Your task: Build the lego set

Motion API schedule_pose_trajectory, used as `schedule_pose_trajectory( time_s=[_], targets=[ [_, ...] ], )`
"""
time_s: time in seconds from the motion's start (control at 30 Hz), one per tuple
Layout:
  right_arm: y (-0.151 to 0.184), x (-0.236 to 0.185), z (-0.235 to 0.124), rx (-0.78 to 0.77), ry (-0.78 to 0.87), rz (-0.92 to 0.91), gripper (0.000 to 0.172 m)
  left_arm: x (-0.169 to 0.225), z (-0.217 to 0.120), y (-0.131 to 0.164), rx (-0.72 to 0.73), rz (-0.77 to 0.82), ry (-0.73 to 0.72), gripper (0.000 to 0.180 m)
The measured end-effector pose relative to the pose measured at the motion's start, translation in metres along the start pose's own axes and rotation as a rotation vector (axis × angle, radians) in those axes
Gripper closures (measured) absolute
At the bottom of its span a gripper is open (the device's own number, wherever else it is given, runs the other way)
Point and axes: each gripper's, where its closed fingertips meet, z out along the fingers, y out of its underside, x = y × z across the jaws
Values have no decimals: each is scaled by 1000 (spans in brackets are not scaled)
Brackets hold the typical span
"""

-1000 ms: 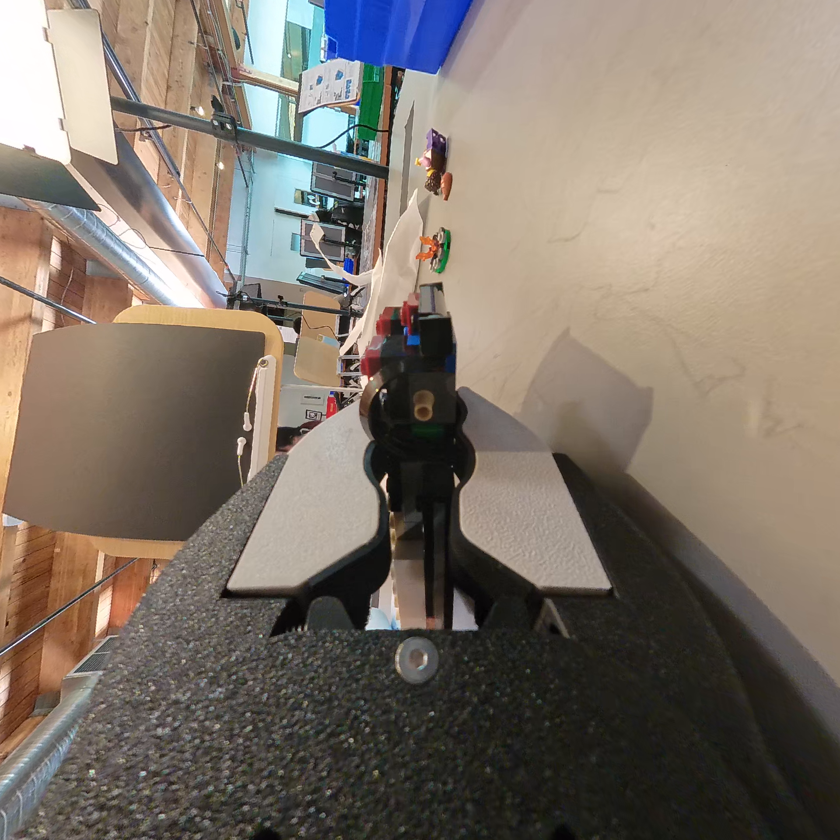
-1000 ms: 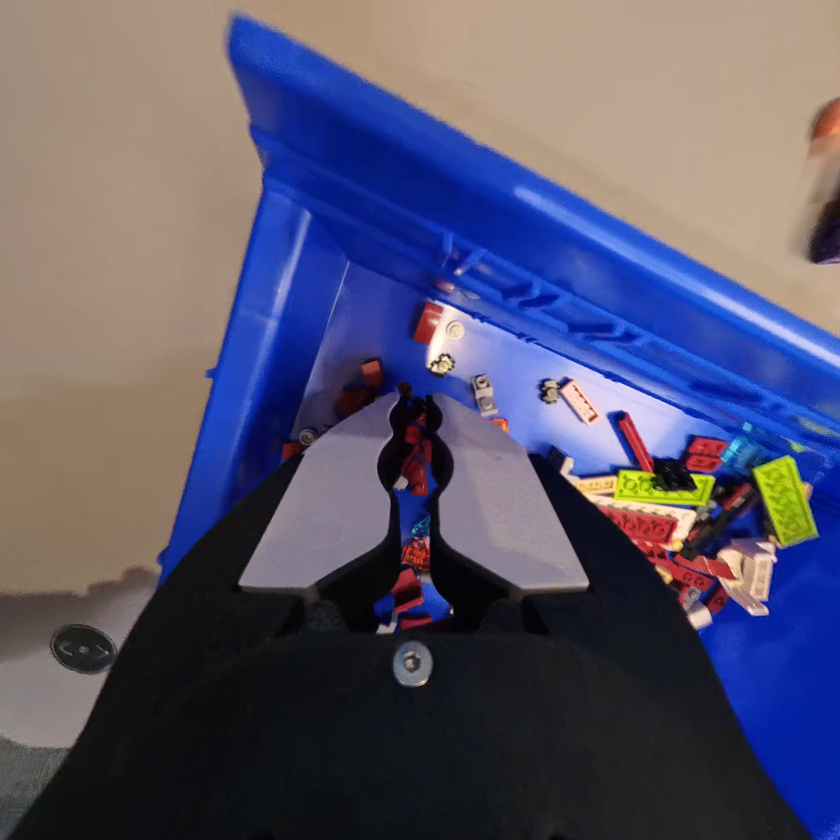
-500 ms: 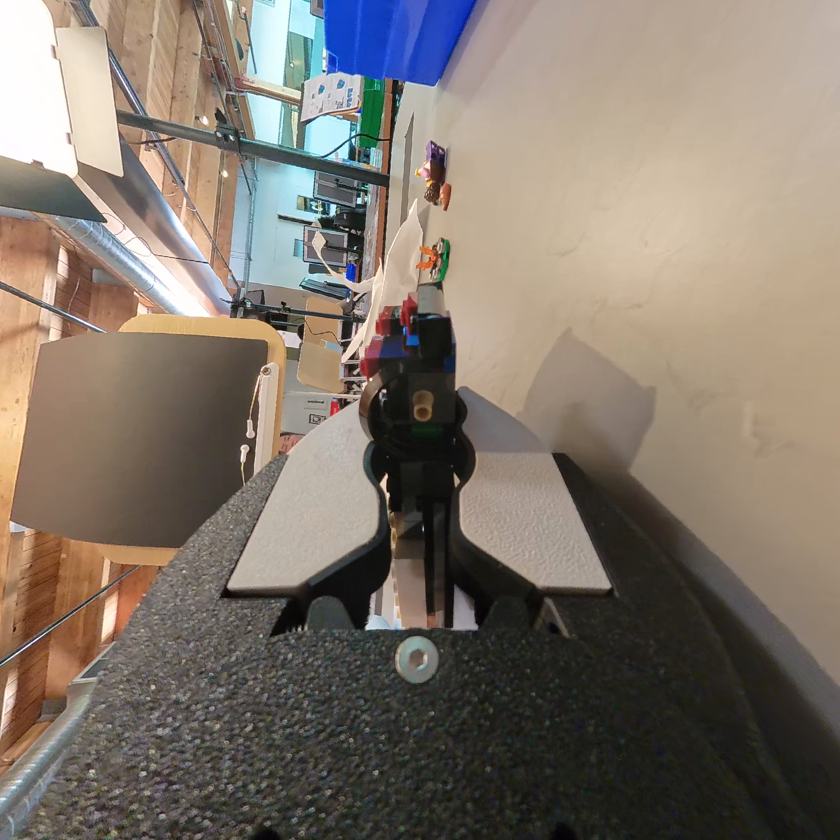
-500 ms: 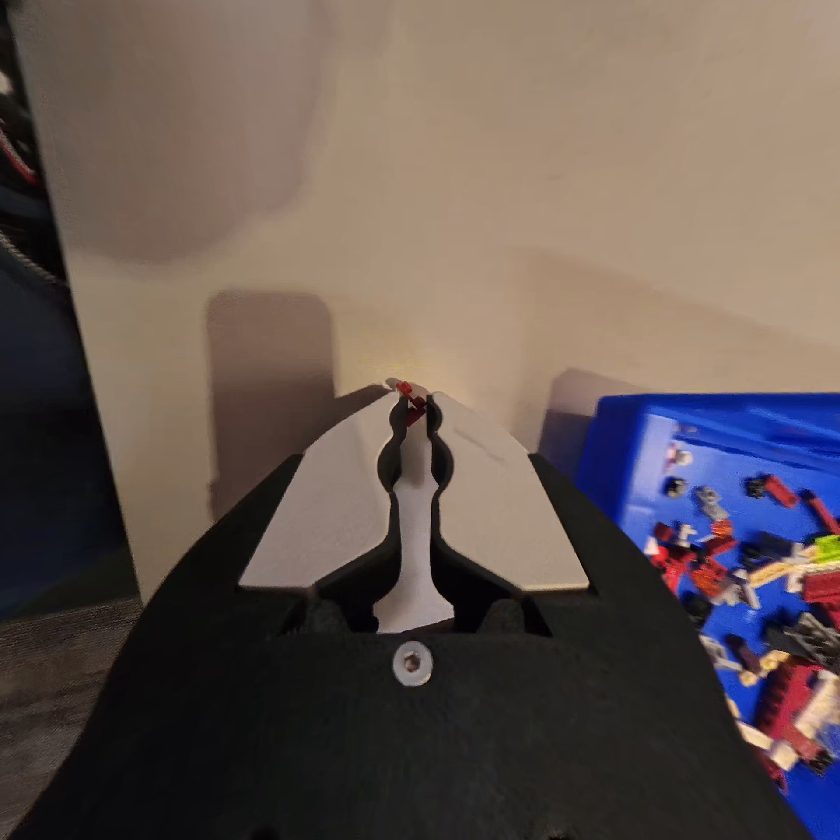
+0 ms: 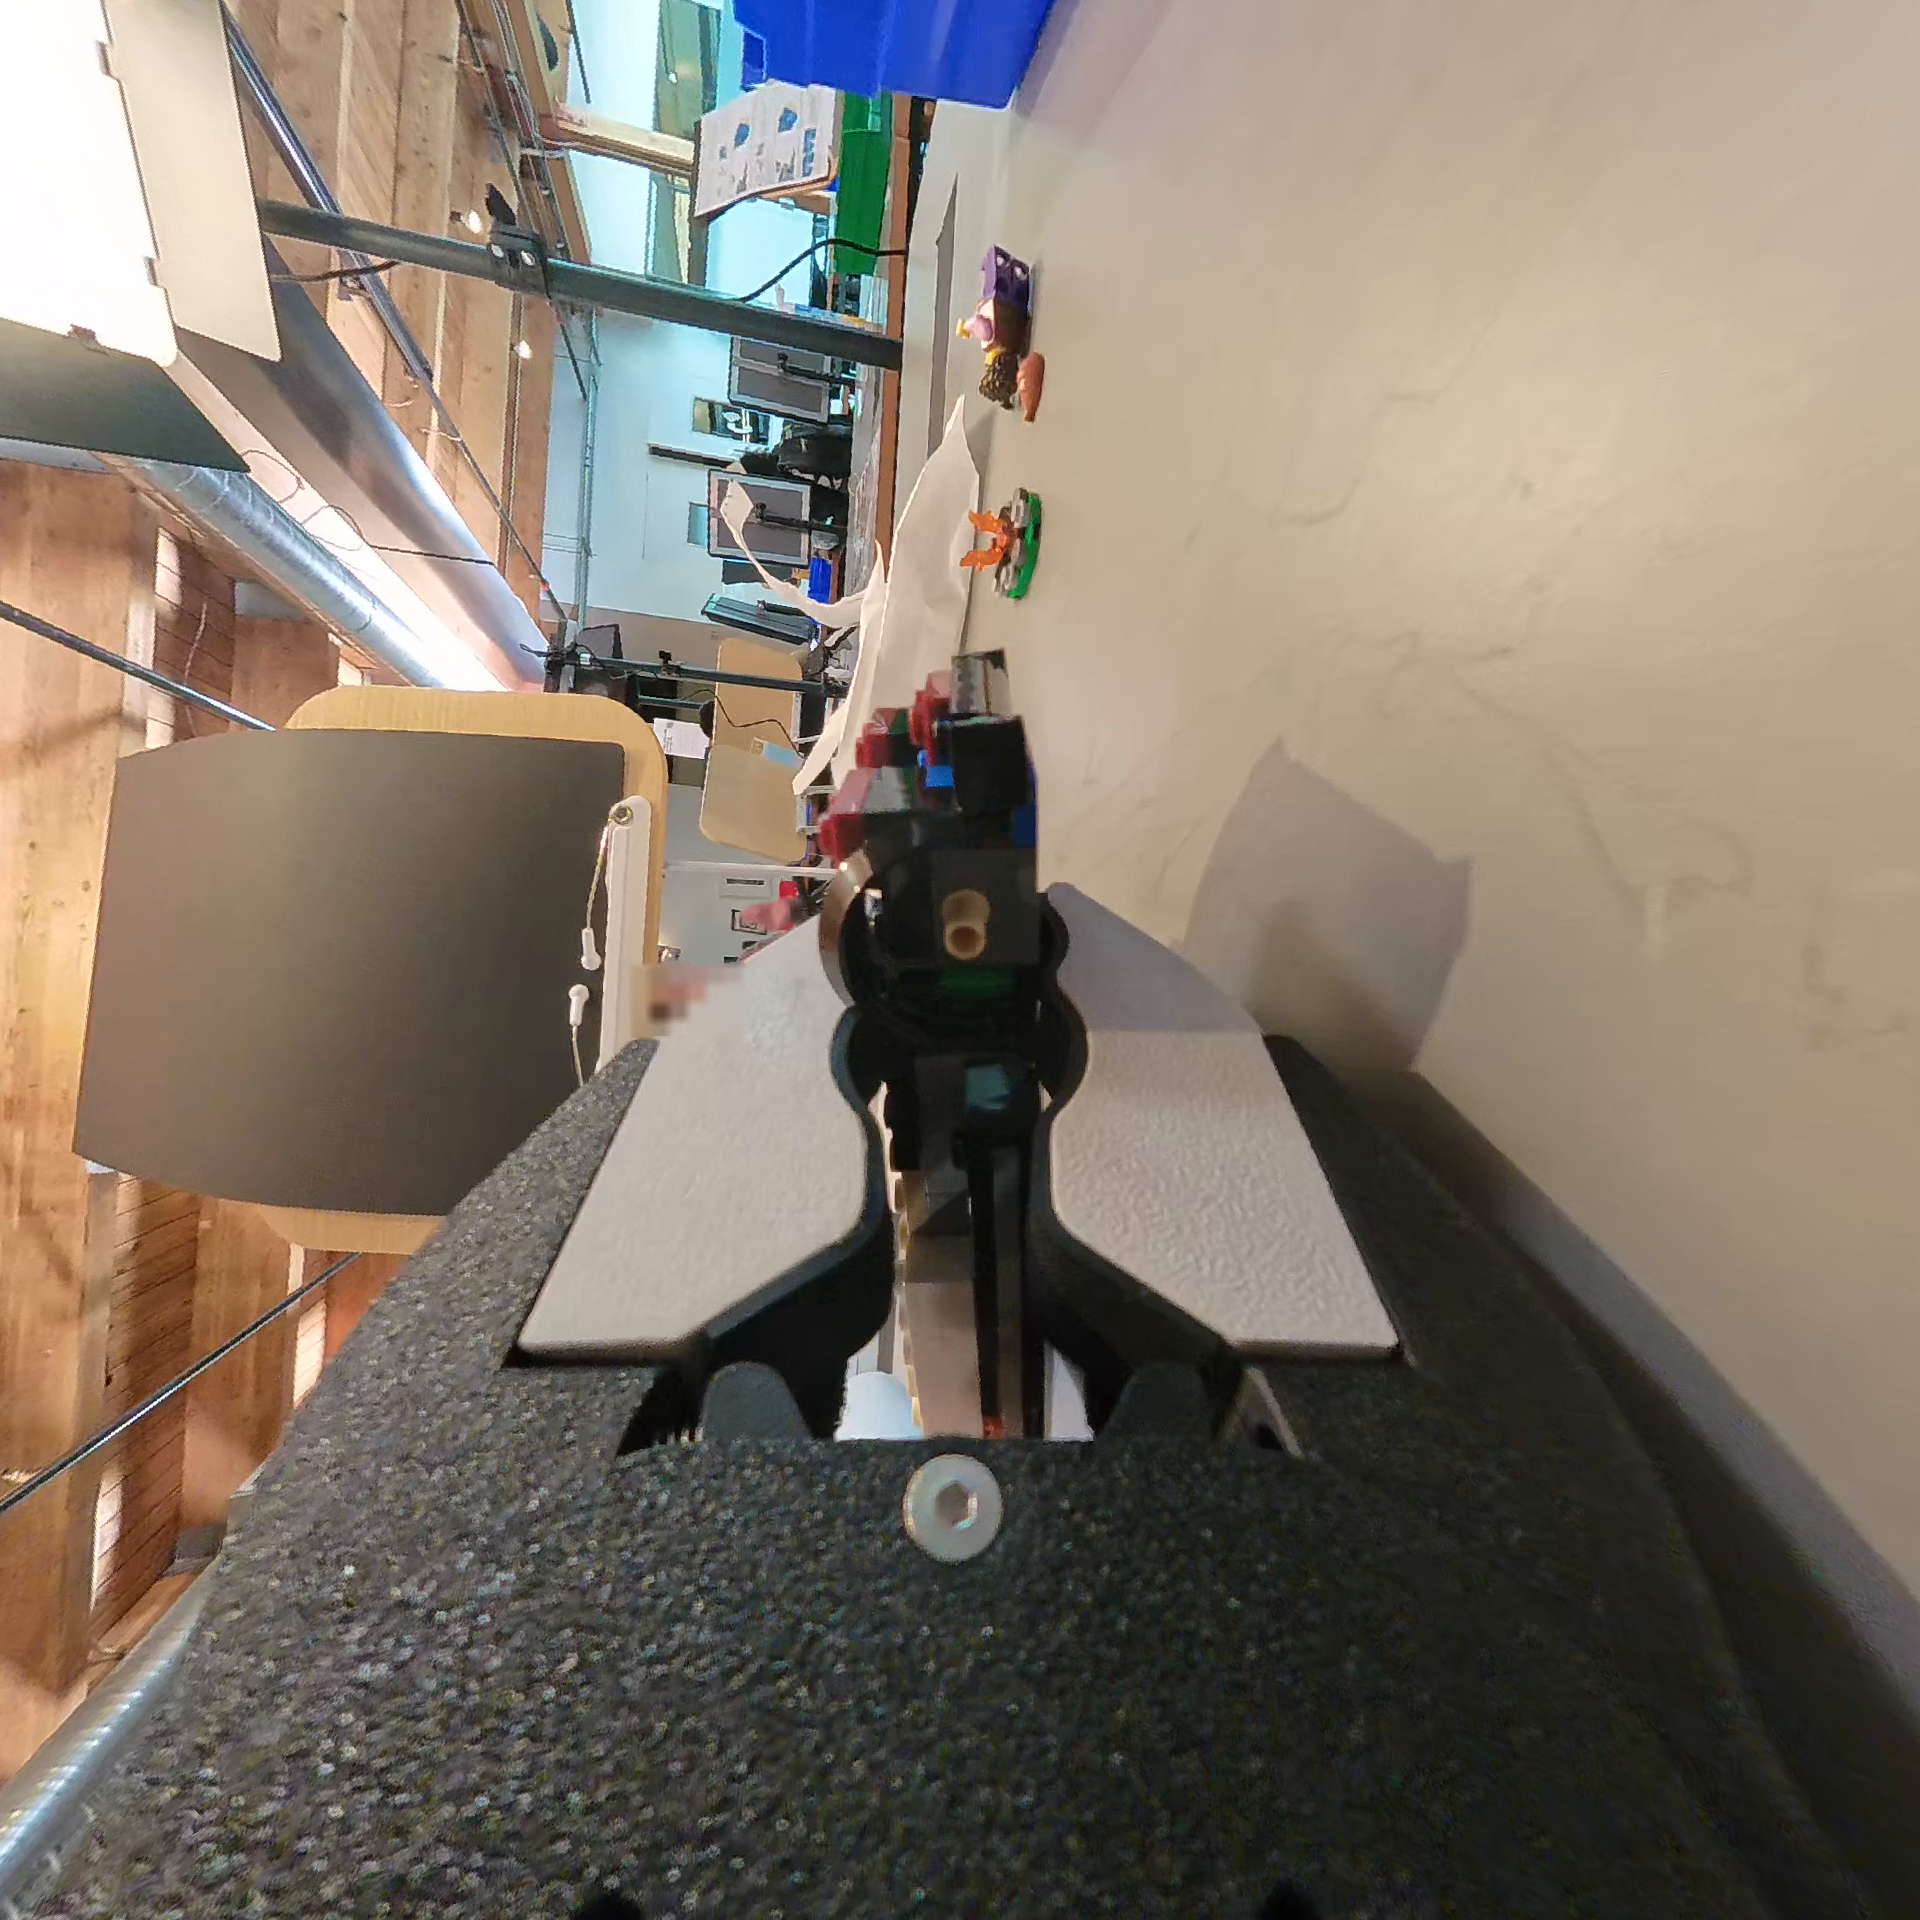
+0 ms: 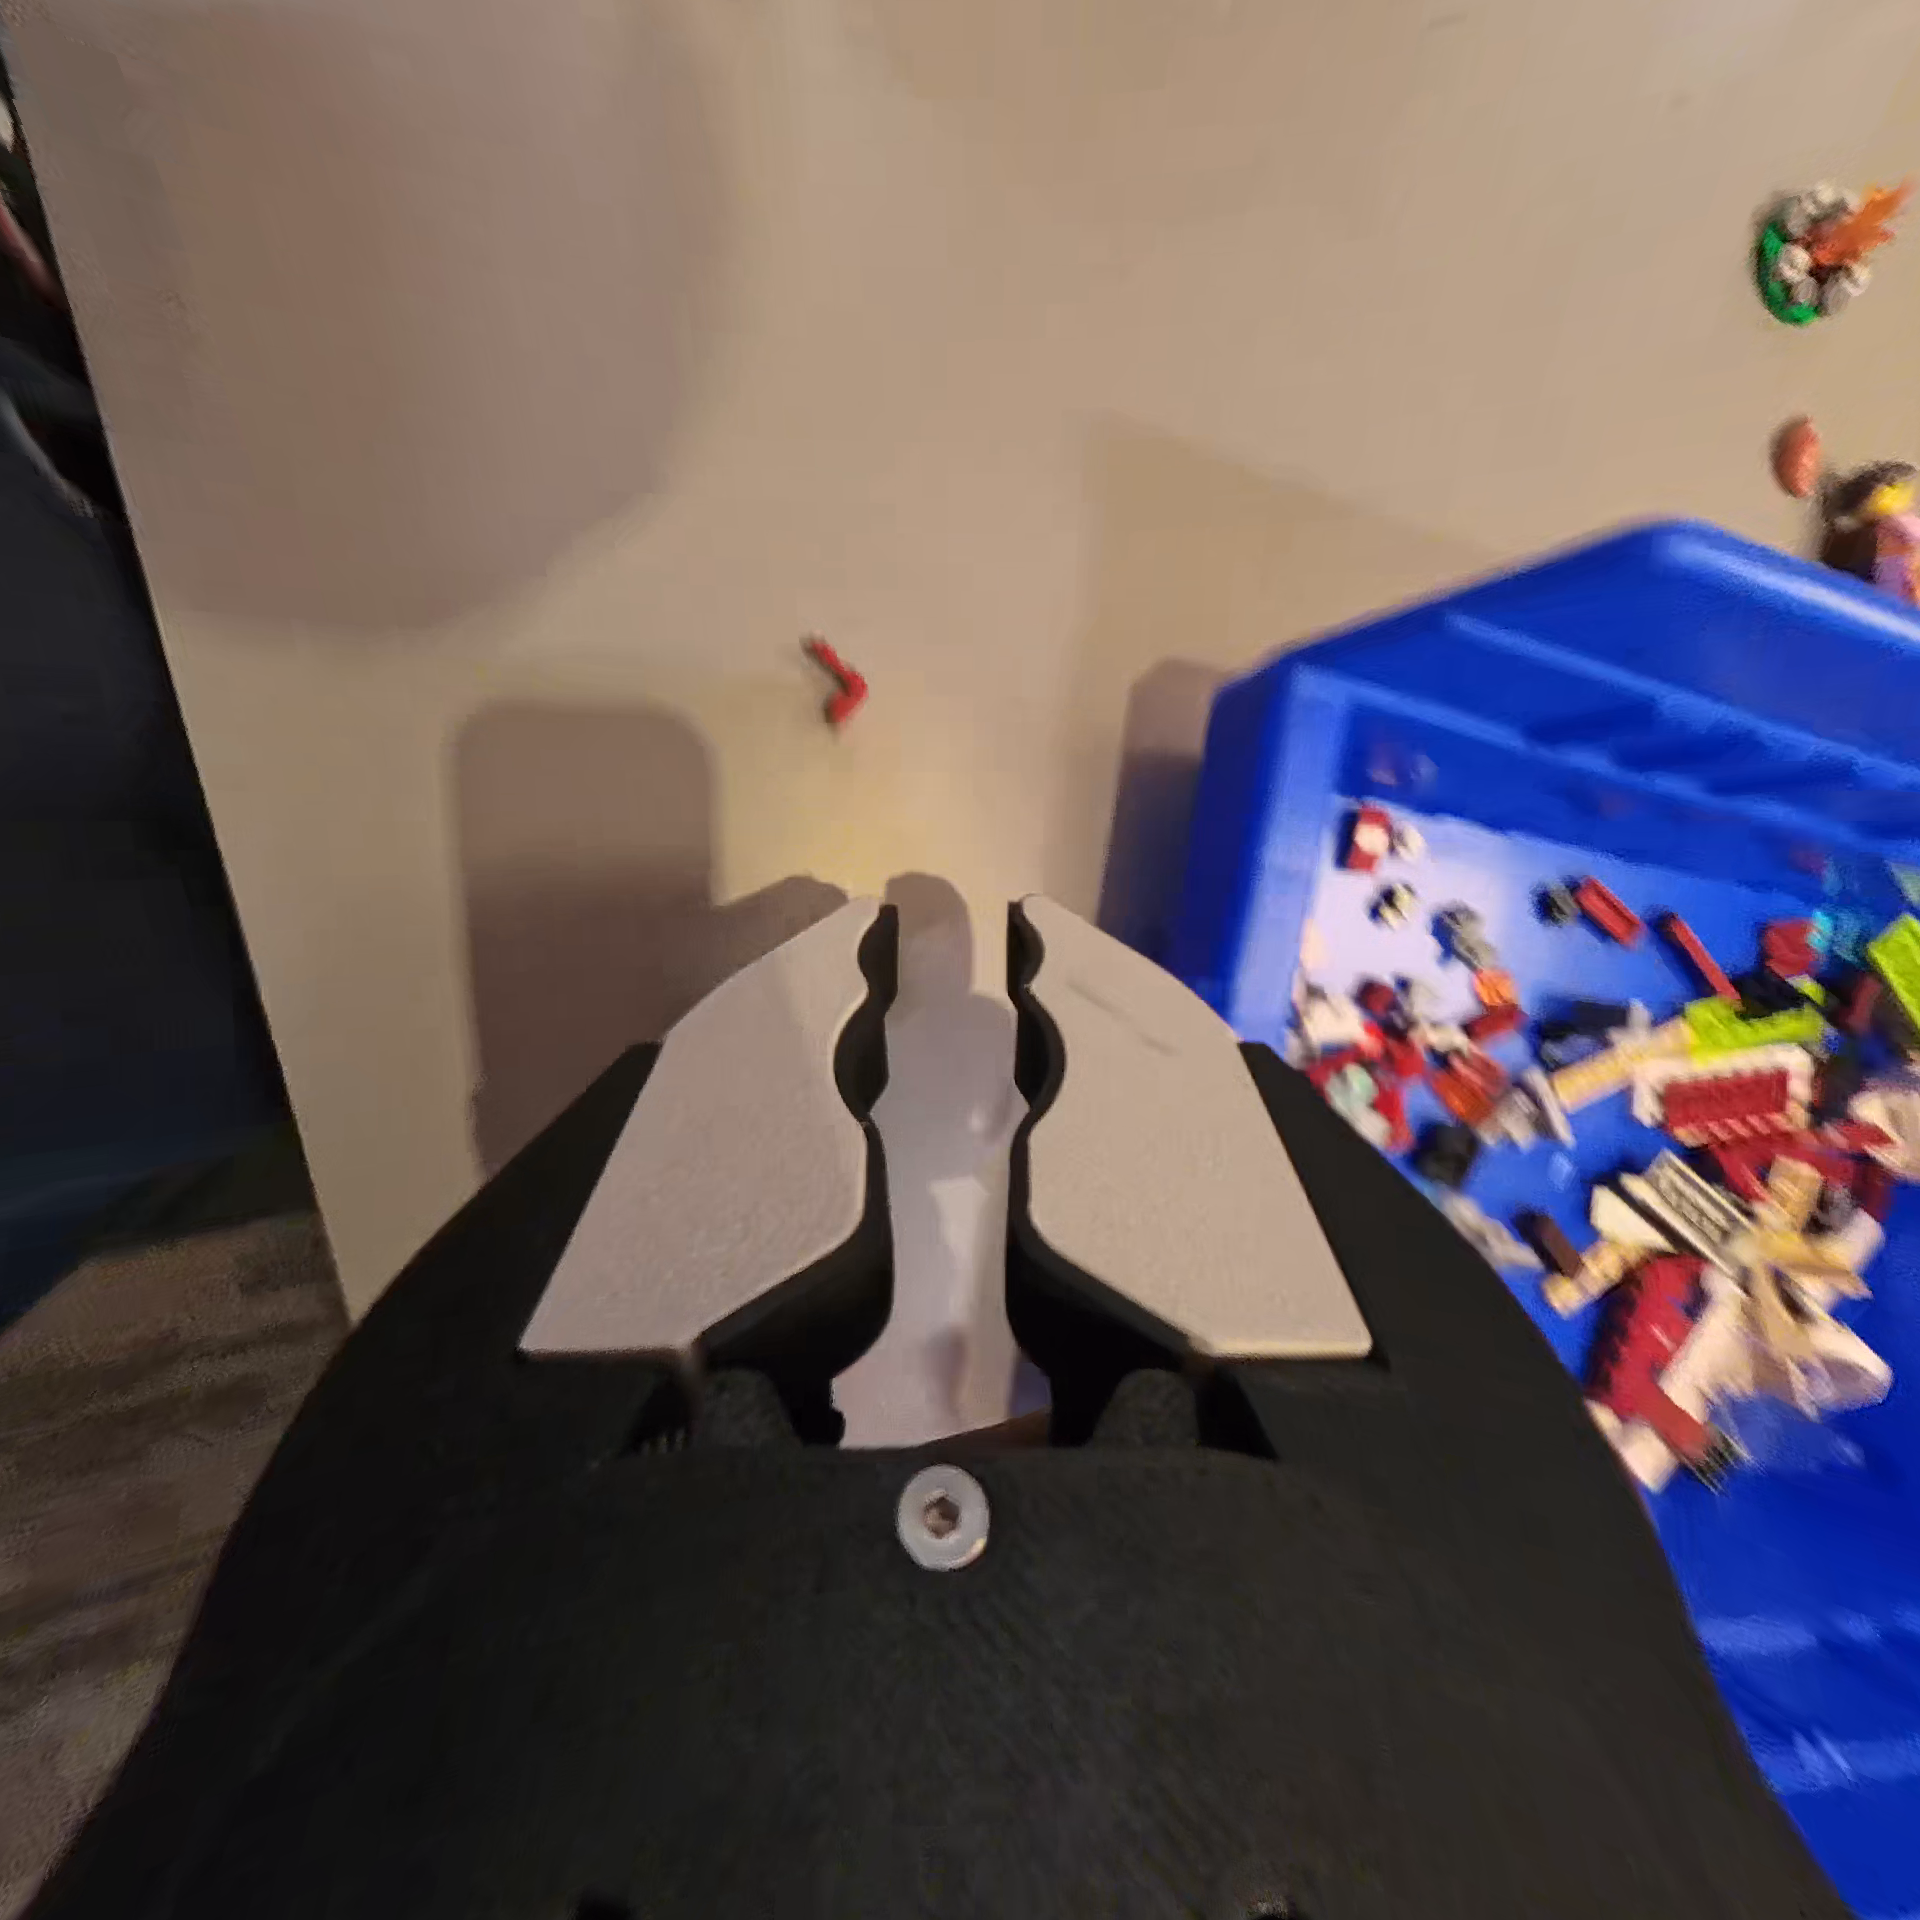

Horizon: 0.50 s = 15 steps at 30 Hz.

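Fingers of the left gripper are clenched on a black brick model with red and blue pieces, which juts past the tips at frame centre; both pads press its sides. Beyond it, toward the upper middle, lie a crumpled white sheet, a small green disc with orange flames and a little purple figure on the pale tabletop, with a blue bin at the top edge.

The right gripper is released, its fingers apart with nothing between them. Above the tips, at centre, a small red piece lies alone on the tabletop. At right the blue bin holds a heap of loose bricks; the green disc and the figure sit at the upper right.

Likely trouble: the model is held at one end only, so a knock could pivot it or shed pieces. The red piece is tiny and flat to the surface, so closing fingers may push it away rather than catch it.
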Motion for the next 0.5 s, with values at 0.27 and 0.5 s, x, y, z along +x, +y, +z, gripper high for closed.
schedule_pose_trajectory(
  time_s=[0.27,0.5],
  targets=[
    [61,60,-70,-181,118,-83,156,-10,3,-8,10,39,-71,155],
    [72,89,-68,-135,42,-152,158,-5,9,-20,22,41,-71,155]
  ],
)
